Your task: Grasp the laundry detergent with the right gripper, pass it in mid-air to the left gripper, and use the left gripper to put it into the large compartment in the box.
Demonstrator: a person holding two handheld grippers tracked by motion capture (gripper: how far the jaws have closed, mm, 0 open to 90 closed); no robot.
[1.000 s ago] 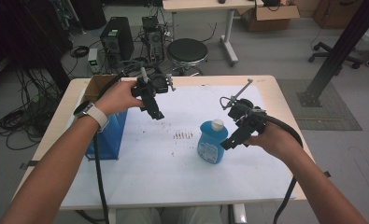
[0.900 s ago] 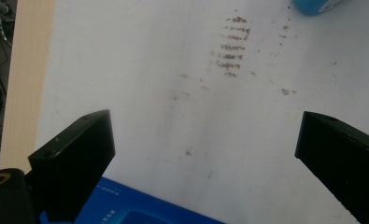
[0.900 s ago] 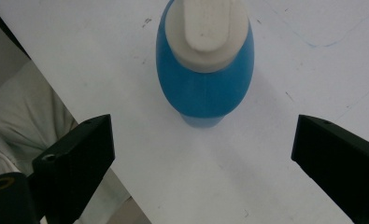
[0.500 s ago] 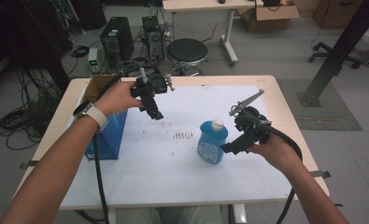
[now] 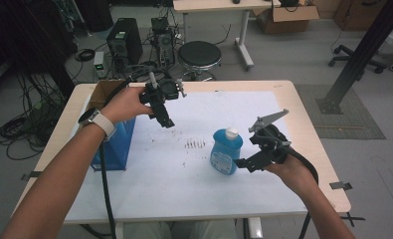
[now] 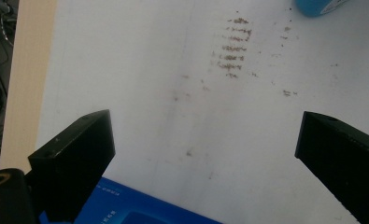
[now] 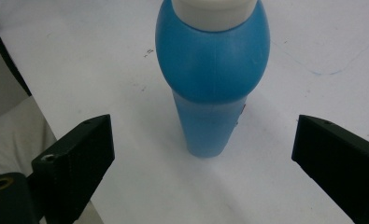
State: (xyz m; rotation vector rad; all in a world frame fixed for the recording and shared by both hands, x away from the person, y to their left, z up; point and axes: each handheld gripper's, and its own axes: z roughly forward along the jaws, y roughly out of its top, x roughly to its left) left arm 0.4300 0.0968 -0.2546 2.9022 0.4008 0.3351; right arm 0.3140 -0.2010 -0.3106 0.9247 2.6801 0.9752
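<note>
Bottle: the blue soap bottle [image 5: 226,153] with a white cap [image 5: 232,133] stands upright on the white sheet [image 5: 184,184], a bit right of the middle of the counter [image 5: 303,124]
Right tongs: the right tongs [image 5: 244,163] sit low, just beside the bottle on its right, jaws wide apart and holding nothing
Why so low: in the right gripper view the bottle [image 7: 212,79] stands between the two jaws but a little way ahead of them, so I think the hand is lining up to grab the thin lower part
Left tongs: the left tongs [image 5: 165,122] hang in the air above the sheet, near the blue box [image 5: 115,144], jaws wide apart and empty too
Why up there: I think this hand is just waiting, out of the way
Marks: small brown smudges [image 5: 195,144] lie on the sheet between the box and the bottle
Edges: the bottle is well away from every counter edge, so a small bump should not send it to the floor
Open room: there is lots of bare sheet in front of the bottle and to its left; the box is well apart from it
Watch out: the bottle is tall with a small base, so a jaw that bumps it could tip it over
</note>
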